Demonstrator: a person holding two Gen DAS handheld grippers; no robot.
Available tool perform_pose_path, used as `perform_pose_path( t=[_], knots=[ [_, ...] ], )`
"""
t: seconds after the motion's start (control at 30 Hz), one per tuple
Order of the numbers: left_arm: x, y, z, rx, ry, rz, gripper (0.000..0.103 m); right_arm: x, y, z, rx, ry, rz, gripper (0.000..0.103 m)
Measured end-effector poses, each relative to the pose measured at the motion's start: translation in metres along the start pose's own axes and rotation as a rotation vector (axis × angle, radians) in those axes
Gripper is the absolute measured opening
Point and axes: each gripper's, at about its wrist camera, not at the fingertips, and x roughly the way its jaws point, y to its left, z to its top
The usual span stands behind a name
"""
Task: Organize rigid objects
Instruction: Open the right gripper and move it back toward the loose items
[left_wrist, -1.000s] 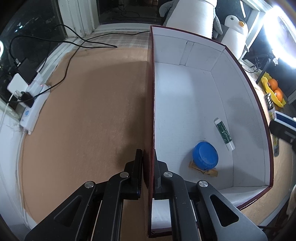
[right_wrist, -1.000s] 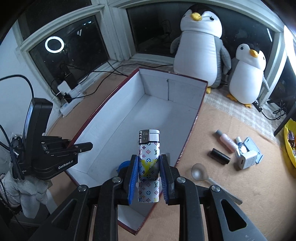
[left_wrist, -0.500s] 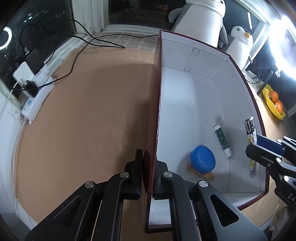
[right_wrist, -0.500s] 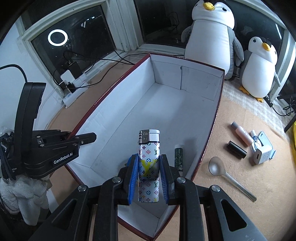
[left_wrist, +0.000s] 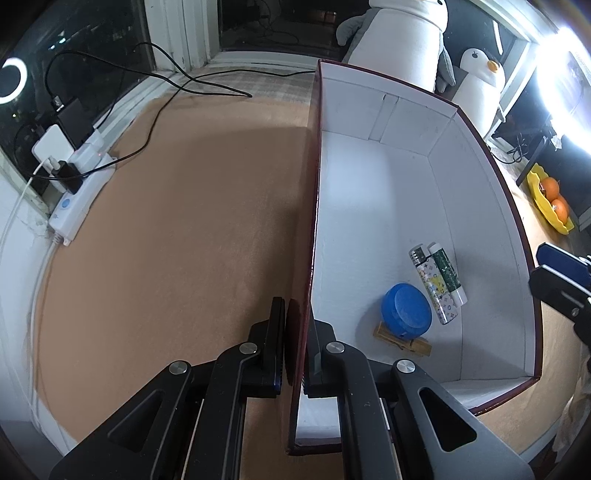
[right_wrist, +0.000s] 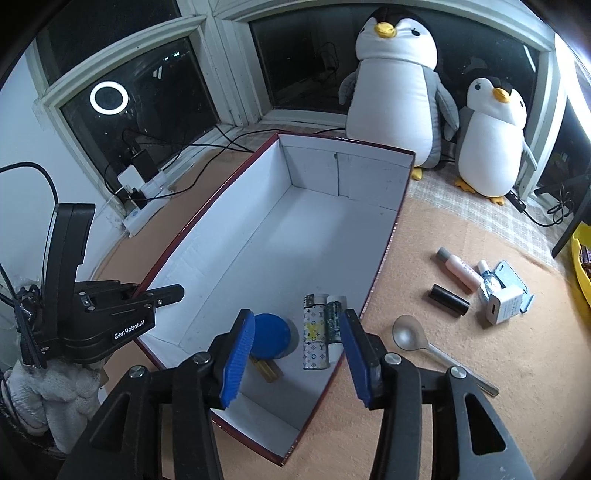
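— Tan felt bench (right_wrist: 424, 417) is carrying the white-lined maroon cardboard box (left_wrist: 369, 206). How far along?

— Partly. Right gripper (right_wrist: 299, 354) is hovering with fingers wide apart, holding nothing; the monogram-patterned lighter (right_wrist: 314, 341) is lying below between them, touching a green-labelled tube (right_wrist: 333, 325), beside a blue round lid (right_wrist: 271, 334). Left gripper (left_wrist: 295, 347) is pinching the box wall.

— Left?

— Clear plastic spoon (right_wrist: 406, 336), black cylinder (right_wrist: 448, 300), pink bottle (right_wrist: 460, 267), white charger (right_wrist: 504, 303), right of the fingers.

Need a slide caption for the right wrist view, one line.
Open right gripper above the box, patterned lighter lying inside beside green tube; left gripper clamps the wall.
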Motion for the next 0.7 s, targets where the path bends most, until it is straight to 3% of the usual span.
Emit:
perform_pose_path(
  t=[0.7],
  knots=[
    [0.000, -0.002, -0.001, 0.017, 0.006, 0.020, 0.006, -0.022, -0.030, 0.001, 0.025, -0.056, -0.075, 0.045]
  ],
)
